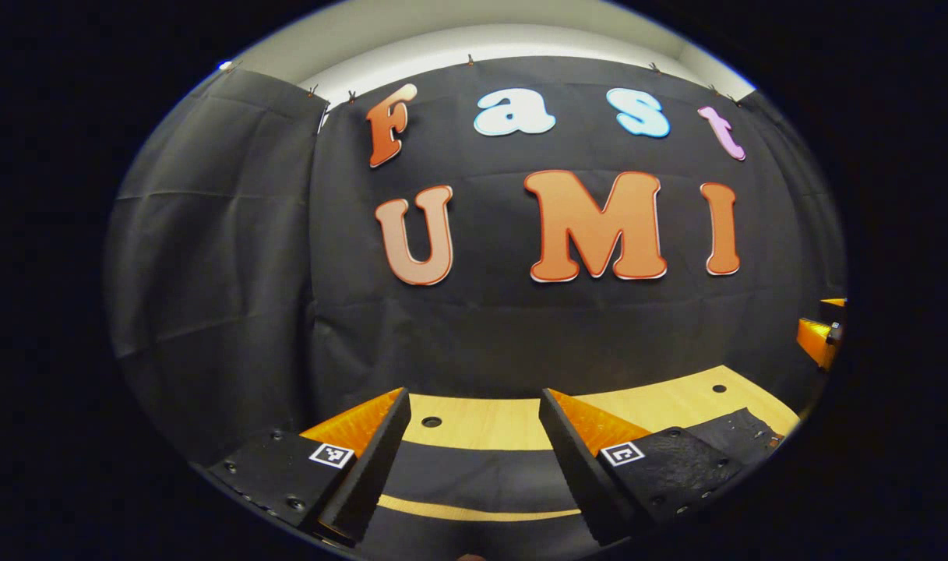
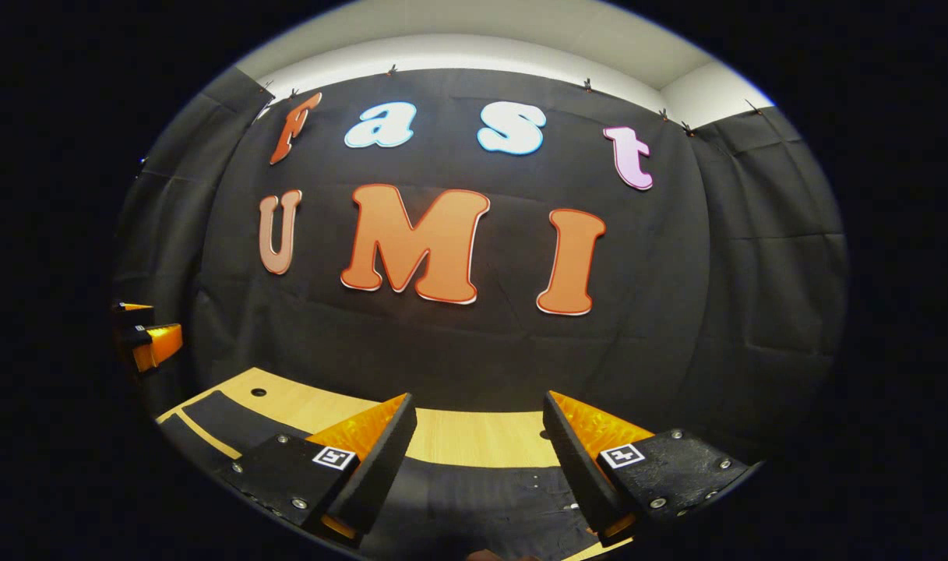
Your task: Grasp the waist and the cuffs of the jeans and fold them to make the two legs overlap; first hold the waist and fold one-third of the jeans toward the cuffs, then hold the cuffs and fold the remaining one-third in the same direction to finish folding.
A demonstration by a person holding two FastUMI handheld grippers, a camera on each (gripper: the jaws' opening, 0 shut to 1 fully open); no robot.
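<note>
The jeans [image 1: 474,475] are lying dark and flat on the desk [image 1: 481,421], reaching toward its far edge, just below both grippers. No fold is showing as made, so, judging by this, the whole folding is remaining. The left gripper [image 1: 474,436] is hovering with jaws spread and holding nothing; the right gripper [image 2: 477,444] is doing likewise, released above the cloth.

We see black cloth wall [image 1: 232,257] draped on all sides, creased and clipped along its top edge. Above it, a pale wall and ceiling strip [image 2: 474,47]. Below, a light wooden tabletop [image 1: 481,425] with small dark holes, meeting the cloth at its far edge. Lighting dim, even.
</note>
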